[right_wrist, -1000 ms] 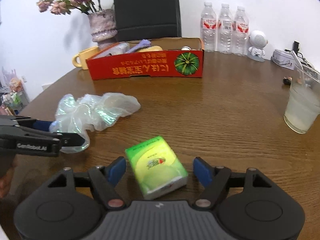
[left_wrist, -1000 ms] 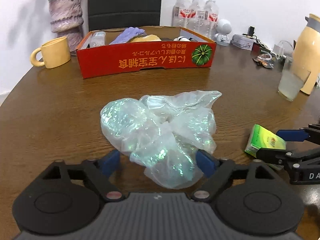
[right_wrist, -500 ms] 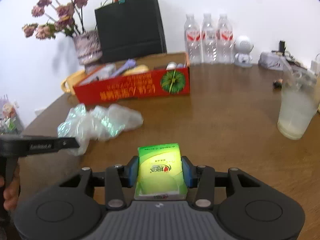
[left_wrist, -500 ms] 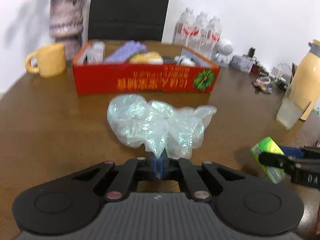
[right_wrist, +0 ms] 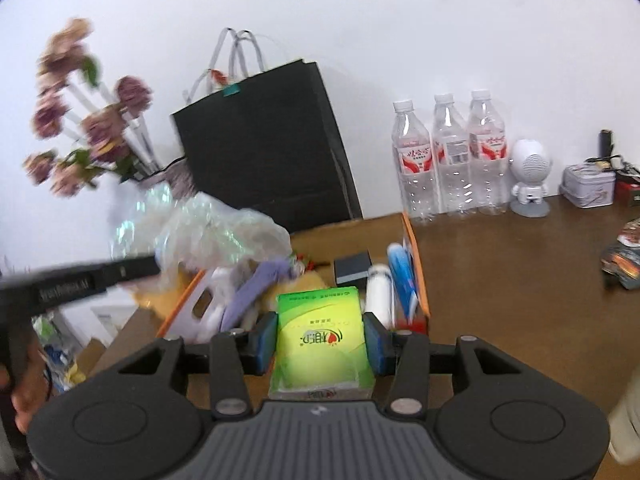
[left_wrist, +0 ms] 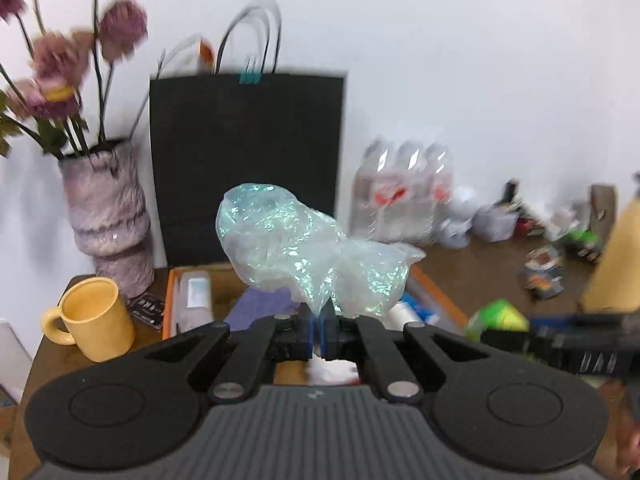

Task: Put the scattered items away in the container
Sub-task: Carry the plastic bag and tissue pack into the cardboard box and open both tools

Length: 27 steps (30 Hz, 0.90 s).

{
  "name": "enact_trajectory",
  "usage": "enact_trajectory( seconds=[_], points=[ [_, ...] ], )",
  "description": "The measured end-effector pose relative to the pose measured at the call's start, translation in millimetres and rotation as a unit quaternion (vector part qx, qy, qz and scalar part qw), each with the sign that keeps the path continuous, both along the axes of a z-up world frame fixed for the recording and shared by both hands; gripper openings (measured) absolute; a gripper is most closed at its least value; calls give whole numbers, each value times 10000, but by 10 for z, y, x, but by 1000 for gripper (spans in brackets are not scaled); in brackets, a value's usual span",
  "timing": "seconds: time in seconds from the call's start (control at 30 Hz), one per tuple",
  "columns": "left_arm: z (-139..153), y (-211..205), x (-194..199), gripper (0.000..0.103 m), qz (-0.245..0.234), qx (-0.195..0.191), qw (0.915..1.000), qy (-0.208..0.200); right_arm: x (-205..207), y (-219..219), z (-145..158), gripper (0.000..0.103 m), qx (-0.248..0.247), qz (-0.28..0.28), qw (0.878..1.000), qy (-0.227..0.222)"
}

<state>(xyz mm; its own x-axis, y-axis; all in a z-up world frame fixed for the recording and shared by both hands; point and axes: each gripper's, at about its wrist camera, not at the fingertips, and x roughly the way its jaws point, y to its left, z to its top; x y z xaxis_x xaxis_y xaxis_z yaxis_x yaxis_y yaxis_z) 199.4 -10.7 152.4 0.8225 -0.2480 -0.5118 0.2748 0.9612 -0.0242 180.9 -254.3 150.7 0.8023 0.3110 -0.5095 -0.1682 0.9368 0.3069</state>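
Both scattered items lifted above the box (right_wrist: 416,256), release pending.
Left gripper (left_wrist: 318,330) pinching plastic bag (left_wrist: 312,248); right gripper (right_wrist: 320,338) clamping green tissue pack (right_wrist: 320,340).

From my left wrist view the bottles (left_wrist: 404,196) and clutter (left_wrist: 544,236) were smeared by blur; the bag (left_wrist: 308,256) hid most of the box (left_wrist: 172,300).

The left gripper (left_wrist: 319,330) has its blue pads pressed almost together, pinching a neck of the iridescent plastic bag (left_wrist: 308,252), which billows above the fingertips. The right gripper (right_wrist: 320,338) clamps a green tissue pack (right_wrist: 320,336) squarely between its pads, at part width. Both grippers are raised and point slightly downward, side by side.
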Motion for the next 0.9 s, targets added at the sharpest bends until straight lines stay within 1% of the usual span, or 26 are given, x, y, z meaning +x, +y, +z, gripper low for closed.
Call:
enact_trajectory(
  seconds=[0.1,0.17,0.2,0.27,0.3,0.33,0.37,0.4,0.43,0.47,0.53,0.57,0.6,0.63,0.67,0.7,0.73,0.77,0.8,0.87,0.9],
  points=[
    [-264,69,369,4,134,107,9989,432,498,116,-30,44,-180,-97,9994,265],
    [-427,90,493,5,134,185,9977,644,780,189,-109,44,-196,-108,9987,465],
    [-509,101,555,7,134,224,9968,749,890,221,-150,44,-201,-110,9983,543],
    [-645,124,650,20,134,291,9948,963,1050,299,-232,46,-295,-150,9975,630],
    [-702,136,684,39,135,320,9936,1071,1117,344,-278,47,-366,-163,9969,683],
    [-756,148,716,56,136,348,9924,1174,1178,380,-320,51,-412,-134,9961,775],
    [-769,169,709,59,132,370,9923,1172,1224,403,-354,64,-421,-69,9951,895],
    [-782,189,702,61,128,392,9923,1170,1263,422,-383,70,-417,-2,9939,1016],
    [-779,207,690,62,135,392,9921,1183,1274,431,-402,80,-445,25,9931,1083],
    [-767,235,685,62,157,358,9918,1215,1266,433,-415,82,-495,20,9926,1111],
    [-780,275,683,62,179,316,9905,1323,1269,407,-454,81,-613,-35,9897,1295],
    [-803,287,686,62,177,309,9896,1397,1275,379,-483,77,-598,-38,9877,1445],
    [-858,282,695,60,127,327,9882,1488,1282,350,-512,69,-583,-42,9855,1596],
    [-911,279,703,57,82,336,9869,1577,1277,326,-544,67,-576,-47,9836,1708],
    [-933,322,702,57,135,166,9868,1602,1265,304,-579,64,-574,-54,9821,1794],
    [-952,364,700,54,186,3,9865,1627,1243,294,-604,61,-632,-51,9817,1795],
    [-950,382,694,51,230,3,9862,1639,1218,302,-614,53,-763,-43,9813,1769],
    [-948,399,688,49,273,2,9859,1651,1197,318,-619,47,-917,-38,9800,1768],
    [-946,415,682,49,318,10,9856,1659,1178,338,-620,43,-1053,-20,9781,1797],
    [-949,405,652,48,414,277,9861,1585,1141,384,-615,42,-1257,33,9737,1897],
    [-946,411,627,46,398,277,9861,1587,1112,403,-610,43,-1294,50,9723,1945]
  ],
)
